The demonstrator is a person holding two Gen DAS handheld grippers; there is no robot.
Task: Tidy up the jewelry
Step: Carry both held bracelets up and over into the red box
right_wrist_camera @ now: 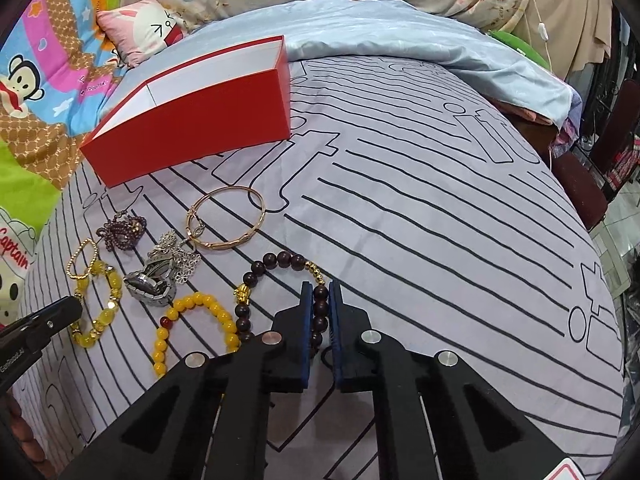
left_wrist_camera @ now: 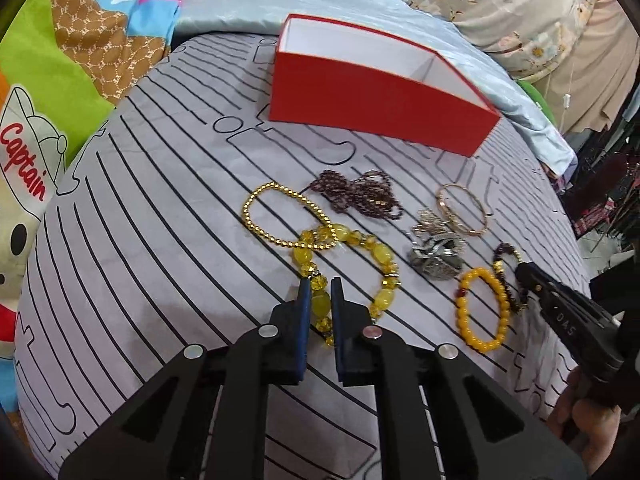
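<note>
Red box, yellow & dark beads on striped grey sheet

Box red outside, white inside; sheet pale grey w/ black lines; bangle rose-gold; claw pads blue, arms black.

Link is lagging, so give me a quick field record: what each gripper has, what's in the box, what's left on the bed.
left gripper: shut on yellow crystal bracelet
right gripper: shut on dark wooden bead bracelet
red box: open, no jewelry visible inside
loose on bedsheet: gold bead bracelet, purple bead strand, rose-gold bangle, silver pieces, amber bead bracelet
</note>
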